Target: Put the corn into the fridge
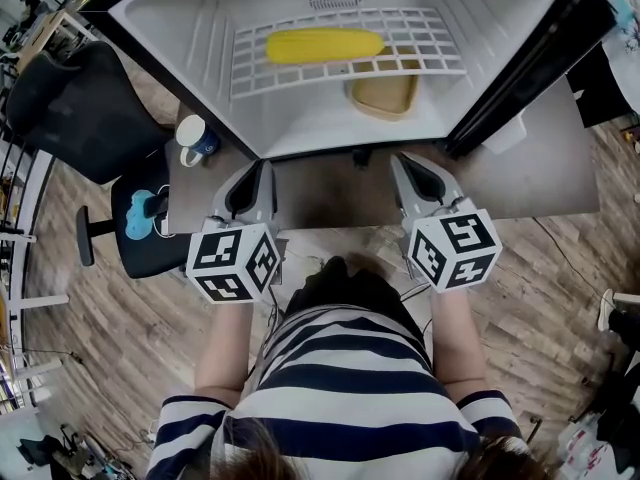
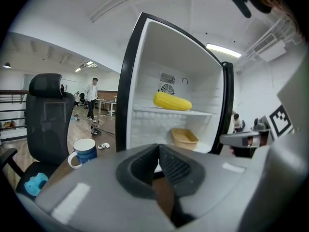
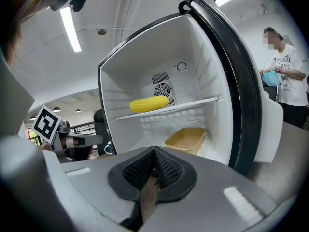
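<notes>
head view: left gripper (image 1: 254, 173) and right gripper (image 1: 404, 166) are hovering side by side, each with jaws pressed together on nothing. corn (image 1: 323, 45) is lying on the wire shelf (image 1: 445, 48) inside the open fridge (image 1: 190, 38), well ahead of both jaw pairs. tan tray (image 1: 384, 96) is sitting beneath that shelf. blue mug (image 1: 196, 140) is standing ahead-left of the left jaws.

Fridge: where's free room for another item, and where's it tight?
Wire shelf is bare right of the corn. The fridge floor is bare left of the tan tray and in front of it. Tightest: the shelf's left end, between corn and wall.
</notes>
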A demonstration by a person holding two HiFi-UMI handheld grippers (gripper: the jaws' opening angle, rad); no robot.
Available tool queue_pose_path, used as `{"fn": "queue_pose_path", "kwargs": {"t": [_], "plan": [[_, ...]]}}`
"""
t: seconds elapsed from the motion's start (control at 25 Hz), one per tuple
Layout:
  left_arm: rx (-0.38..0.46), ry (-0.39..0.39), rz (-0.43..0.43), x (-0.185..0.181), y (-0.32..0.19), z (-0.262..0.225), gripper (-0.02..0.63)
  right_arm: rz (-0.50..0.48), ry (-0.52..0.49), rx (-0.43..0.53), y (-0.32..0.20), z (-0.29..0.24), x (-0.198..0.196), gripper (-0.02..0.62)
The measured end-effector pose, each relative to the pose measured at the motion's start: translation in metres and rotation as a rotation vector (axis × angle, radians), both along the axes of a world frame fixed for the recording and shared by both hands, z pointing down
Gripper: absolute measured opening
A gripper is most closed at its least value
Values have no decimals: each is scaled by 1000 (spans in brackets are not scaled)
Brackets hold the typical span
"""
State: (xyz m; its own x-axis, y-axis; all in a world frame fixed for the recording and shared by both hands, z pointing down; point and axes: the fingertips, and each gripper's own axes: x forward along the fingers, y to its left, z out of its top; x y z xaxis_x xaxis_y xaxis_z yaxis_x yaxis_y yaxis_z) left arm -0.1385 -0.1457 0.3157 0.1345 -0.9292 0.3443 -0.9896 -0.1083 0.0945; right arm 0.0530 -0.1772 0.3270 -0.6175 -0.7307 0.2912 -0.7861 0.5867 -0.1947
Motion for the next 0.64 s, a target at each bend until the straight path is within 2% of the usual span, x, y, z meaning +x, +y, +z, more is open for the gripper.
{"fn": "queue_pose_path", "kwargs": {"t": [0.64], "plan": [[52, -4, 24, -1, 2, -22, 0, 2, 14, 14, 5, -15, -1, -8]]}}
